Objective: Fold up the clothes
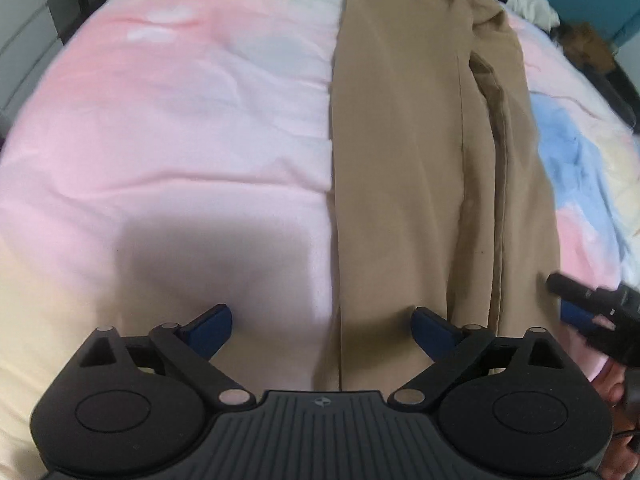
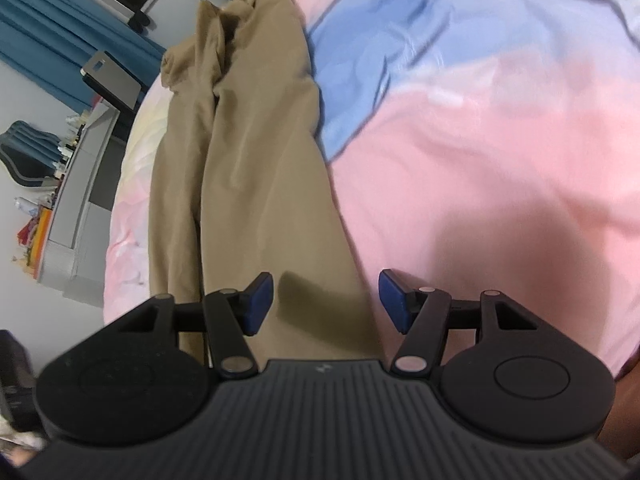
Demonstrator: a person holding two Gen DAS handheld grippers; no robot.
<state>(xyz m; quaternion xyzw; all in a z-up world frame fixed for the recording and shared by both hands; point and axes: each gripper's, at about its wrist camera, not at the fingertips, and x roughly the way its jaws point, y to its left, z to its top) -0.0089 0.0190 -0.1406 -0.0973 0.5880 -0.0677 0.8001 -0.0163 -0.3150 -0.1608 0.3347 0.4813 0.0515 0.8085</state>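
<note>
Left wrist view: looks down on a bed [image 1: 168, 128] under a pastel pink, blue and pale yellow cover.
Trousers [image 1: 404, 152]: tan, laid lengthwise on the cover right of centre, one leg folded over the other, a long seam and a soft ridge running down the middle.
Left gripper [image 1: 322, 324]: blue-padded fingers [image 1: 210, 330] spread wide with nothing held; the near trouser edge lies below the gap, the left pad over bare cover, the right pad over tan cloth.
Right gripper [image 1: 588, 314]: enters at the right edge, beside the trousers' right side; only part of it shows.
Hard to make out: the whole frame is blurred; the waist end is cut off at the top edge; whether either pad touches cloth cannot be told; a dark shadow falls on the cover by the left pad.

Right wrist view: same bed [image 2: 500, 152], seen from the trousers' other side.
Trousers [image 2: 256, 168]: run from the top centre down to the gripper, bunched and creased at the far end, smoother nearer.
Right gripper [image 2: 326, 300]: fingers [image 2: 258, 300] well apart and empty; the left pad is over tan cloth, the right pad over pink cover, the trouser edge between them.
Hidden: the near end of the trousers lies under the gripper body; furniture and blue curtains [image 2: 52, 40] at the left are distorted.
</note>
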